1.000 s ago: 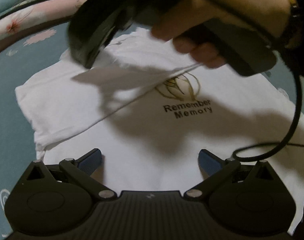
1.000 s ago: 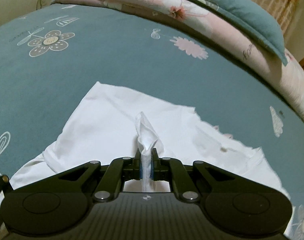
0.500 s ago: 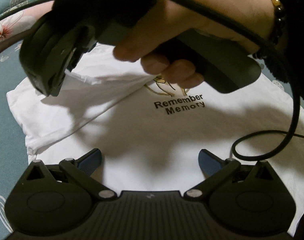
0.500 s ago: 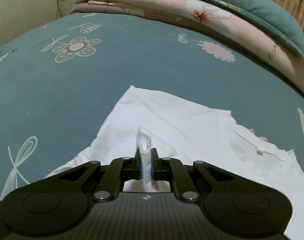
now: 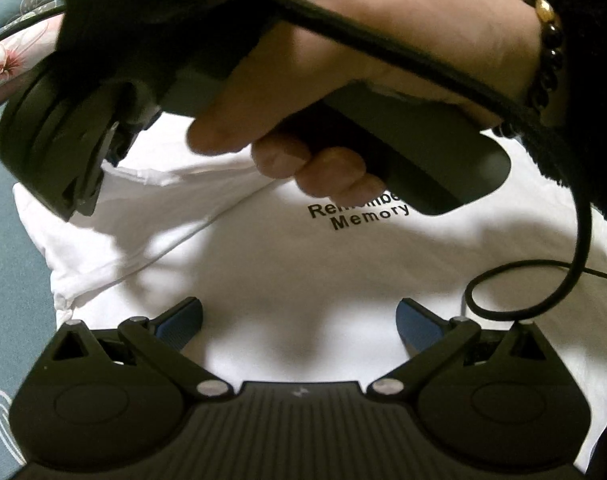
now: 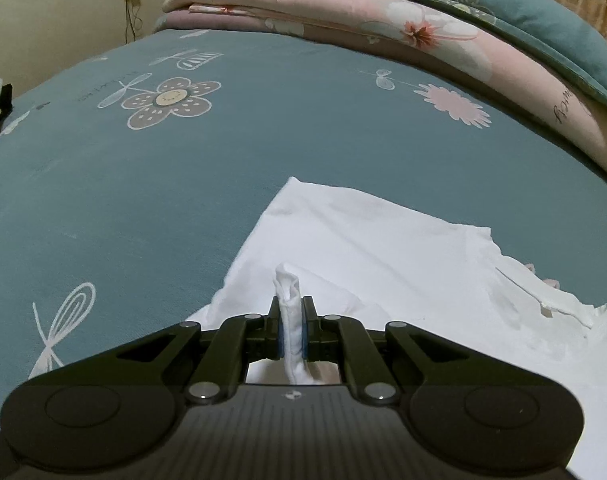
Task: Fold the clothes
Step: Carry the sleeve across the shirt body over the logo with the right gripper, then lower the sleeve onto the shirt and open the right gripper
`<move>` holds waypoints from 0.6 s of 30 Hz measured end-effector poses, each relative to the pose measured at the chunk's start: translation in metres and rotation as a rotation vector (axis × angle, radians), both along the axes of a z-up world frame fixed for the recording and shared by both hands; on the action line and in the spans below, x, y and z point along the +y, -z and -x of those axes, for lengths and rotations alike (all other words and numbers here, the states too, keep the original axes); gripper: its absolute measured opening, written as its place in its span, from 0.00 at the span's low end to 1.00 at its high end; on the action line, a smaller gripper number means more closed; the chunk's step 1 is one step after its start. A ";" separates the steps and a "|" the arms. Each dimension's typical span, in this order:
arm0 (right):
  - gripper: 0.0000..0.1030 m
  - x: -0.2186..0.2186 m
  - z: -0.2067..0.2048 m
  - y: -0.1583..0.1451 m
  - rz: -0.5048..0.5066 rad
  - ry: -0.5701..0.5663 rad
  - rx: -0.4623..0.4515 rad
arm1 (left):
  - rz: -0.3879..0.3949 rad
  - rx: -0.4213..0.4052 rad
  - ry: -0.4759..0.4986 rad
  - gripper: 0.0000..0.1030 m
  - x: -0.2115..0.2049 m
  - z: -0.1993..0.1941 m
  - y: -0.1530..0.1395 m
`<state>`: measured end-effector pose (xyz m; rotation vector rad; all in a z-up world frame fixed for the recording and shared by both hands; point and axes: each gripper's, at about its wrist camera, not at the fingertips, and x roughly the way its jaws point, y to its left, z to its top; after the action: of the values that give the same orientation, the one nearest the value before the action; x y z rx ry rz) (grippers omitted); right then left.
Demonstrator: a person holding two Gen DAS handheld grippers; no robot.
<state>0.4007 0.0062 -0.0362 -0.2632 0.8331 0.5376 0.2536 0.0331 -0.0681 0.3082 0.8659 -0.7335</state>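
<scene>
A white T-shirt [image 5: 287, 280] lies spread on a bed [image 6: 183, 184] covered with a teal flowered sheet, filling the middle of the left wrist view. Black lettering on its chest reads "Memory", with the line above partly hidden.

The left hand-held gripper [image 5: 301, 320] sits at the bottom of its frame, its two blue-padded fingers spread wide and empty, hovering over the lower part of the shirt.

The right hand-held gripper [image 6: 292, 330] has its fingers drawn close together, pinching a bunched fold of white shirt fabric that stands up between the pads. In the right wrist view, the rest of the shirt spreads across the lower right of the frame, with its corner pointing toward the centre.

In the left wrist view, the person's hand [image 5: 343, 92] gripping the right tool fills the upper part of the frame, above the shirt. A bead bracelet [image 5: 547, 40] circles the wrist beside a dark fuzzy sleeve [image 5: 587, 80], and a black cable [image 5: 543, 304] loops down at right.

Folded pink bedding [image 6: 383, 28] and a teal pillow [image 6: 523, 24] lie along the top of the right wrist view.
</scene>
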 end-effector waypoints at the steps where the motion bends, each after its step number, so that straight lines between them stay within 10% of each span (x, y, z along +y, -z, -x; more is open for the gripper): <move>1: 0.08 0.002 -0.001 0.001 0.010 0.001 0.006 | 0.002 0.001 0.000 0.99 0.000 0.000 0.000; 7: 0.48 0.000 -0.003 0.001 0.050 0.037 0.018 | 0.004 0.004 -0.005 0.99 0.002 0.000 -0.001; 18: 0.57 -0.108 0.014 -0.048 0.142 0.191 -0.034 | 0.035 -0.002 -0.020 0.99 0.007 -0.003 -0.009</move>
<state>0.3869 -0.1016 0.0120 -0.3184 0.8545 0.2954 0.2563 0.0401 -0.0594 0.2691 0.8522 -0.7292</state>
